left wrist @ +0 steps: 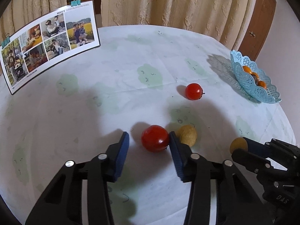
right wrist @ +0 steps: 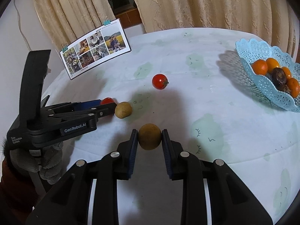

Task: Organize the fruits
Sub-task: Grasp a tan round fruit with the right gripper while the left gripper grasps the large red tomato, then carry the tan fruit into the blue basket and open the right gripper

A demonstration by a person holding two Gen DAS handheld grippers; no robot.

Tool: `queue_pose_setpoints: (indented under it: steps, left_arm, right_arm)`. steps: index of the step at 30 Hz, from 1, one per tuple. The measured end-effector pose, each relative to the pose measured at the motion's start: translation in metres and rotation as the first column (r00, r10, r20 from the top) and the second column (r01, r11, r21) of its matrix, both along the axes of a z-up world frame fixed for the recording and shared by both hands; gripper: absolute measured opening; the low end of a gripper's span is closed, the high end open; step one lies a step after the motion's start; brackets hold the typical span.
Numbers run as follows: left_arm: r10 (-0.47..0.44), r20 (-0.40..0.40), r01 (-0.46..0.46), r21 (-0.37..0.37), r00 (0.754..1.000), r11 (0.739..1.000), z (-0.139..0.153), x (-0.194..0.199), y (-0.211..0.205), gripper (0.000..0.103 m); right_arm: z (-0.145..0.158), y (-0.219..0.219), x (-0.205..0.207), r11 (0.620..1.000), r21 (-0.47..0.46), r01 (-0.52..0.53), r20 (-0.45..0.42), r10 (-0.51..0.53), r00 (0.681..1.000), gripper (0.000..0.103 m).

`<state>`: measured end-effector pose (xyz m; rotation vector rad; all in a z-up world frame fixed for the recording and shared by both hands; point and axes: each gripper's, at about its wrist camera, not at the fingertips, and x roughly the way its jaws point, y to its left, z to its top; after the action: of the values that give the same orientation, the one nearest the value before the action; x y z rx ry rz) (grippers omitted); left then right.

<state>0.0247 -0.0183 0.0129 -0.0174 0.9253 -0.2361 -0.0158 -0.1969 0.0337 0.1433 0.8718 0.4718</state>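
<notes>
My right gripper (right wrist: 149, 140) has its blue-padded jaws pressed on both sides of a round yellow-brown fruit (right wrist: 149, 136), while my left gripper (left wrist: 149, 139) stands wide open around a glossy red tomato (left wrist: 155, 138), whose right side touches one pad with a gap at the other. A second yellow-brown fruit (left wrist: 187, 135) sits just beyond that pad, half hidden by it; a smaller red tomato (left wrist: 194, 91) lies farther out on open cloth. The lacy blue plastic basket (left wrist: 249, 78) of oranges sits near the round table's (left wrist: 131, 60) right edge, its contents partly screened by the rim.

"GenRobot.AI" on left gripper (right wrist: 112, 107); photo sheet (left wrist: 50, 43): "MEET", maybe "FREEZE-FRAME".
</notes>
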Motion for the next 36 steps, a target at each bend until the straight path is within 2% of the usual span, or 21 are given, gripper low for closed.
queue_pose_setpoints:
  steps: [2,6,16,25,31,36]
  left_arm:
    - [-0.008,-0.006,0.008,-0.019,1.000,1.000,0.001,0.000,0.000,0.030]
    - [-0.016,-0.006,0.016,-0.023,1.000,1.000,0.003,-0.001,0.000,0.030]
    - [0.030,0.058,-0.029,-0.010,0.998,1.000,0.028,-0.002,0.005,0.030]
    - [0.015,0.073,-0.016,0.008,0.997,1.000,0.035,0.000,-0.010,0.030]
    - [0.011,0.082,-0.012,0.015,0.997,1.000,0.039,0.001,-0.017,0.030]
    - [0.006,0.090,-0.008,0.020,0.996,1.000,0.043,0.000,-0.021,0.030]
  right_arm:
    - [0.001,-0.004,0.000,1.000,0.009,0.009,0.004,-0.009,1.000,0.027]
    - [0.005,-0.012,0.000,0.999,0.026,0.032,0.014,-0.033,0.999,0.027]
    - [0.023,-0.055,0.004,0.987,0.068,0.143,0.056,-0.147,0.988,0.027]
    - [0.045,-0.127,0.009,0.939,0.120,0.323,0.111,-0.336,0.935,0.027]
    - [0.053,-0.156,0.015,0.910,0.132,0.393,0.138,-0.409,0.902,0.027]
    - [0.048,-0.176,0.031,0.888,0.122,0.443,0.138,-0.457,0.879,0.027]
